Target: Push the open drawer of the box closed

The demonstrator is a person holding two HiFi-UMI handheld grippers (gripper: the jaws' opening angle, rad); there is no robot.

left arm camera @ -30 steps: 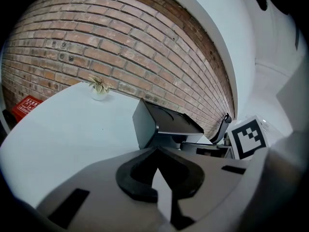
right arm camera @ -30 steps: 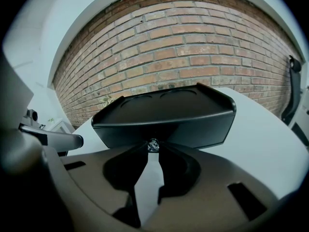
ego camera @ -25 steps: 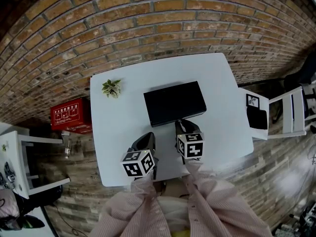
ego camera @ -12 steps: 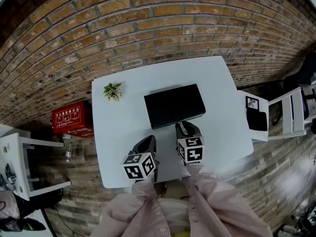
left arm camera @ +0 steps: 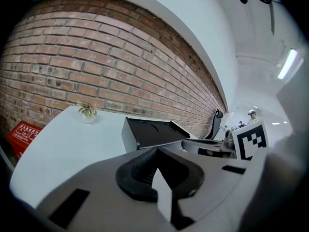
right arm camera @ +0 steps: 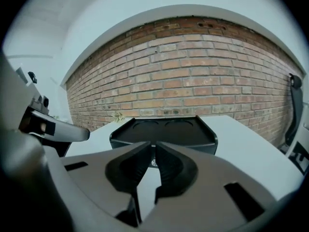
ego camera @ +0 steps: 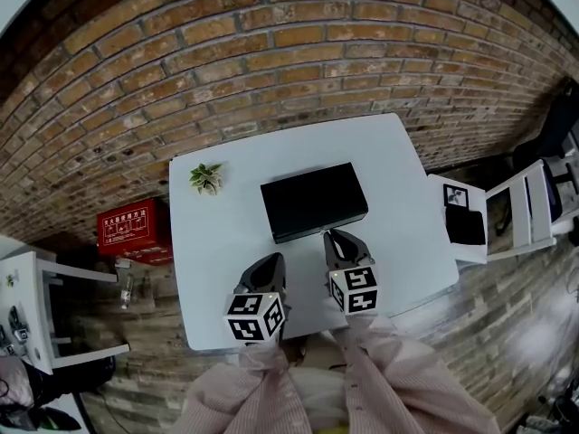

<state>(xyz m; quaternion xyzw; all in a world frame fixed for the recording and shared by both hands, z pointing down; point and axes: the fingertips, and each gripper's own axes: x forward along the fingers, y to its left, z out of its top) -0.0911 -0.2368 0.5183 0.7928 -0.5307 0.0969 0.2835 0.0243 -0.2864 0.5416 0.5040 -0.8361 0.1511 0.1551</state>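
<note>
- The black box point(ego camera: 314, 202) lies at the middle of the white table point(ego camera: 398, 179), its long front facing both grippers. I cannot tell whether its drawer is fully in.
- The left gripper point(left arm camera: 157, 149) hangs over the table at 7 o'clock of the box, apart from it. Its jaw tips meet with nothing between them.
- The right gripper point(right arm camera: 153, 146) hangs at 6 o'clock of the box, just short of the front. Its jaws have just been closing and now stand a narrow slit apart, gripping nothing.
- A small potted plant point(ego camera: 206, 177) sits at 10 o'clock of the box.
- A red case point(ego camera: 133, 227) lies on the floor at 9 o'clock of the table.
</note>
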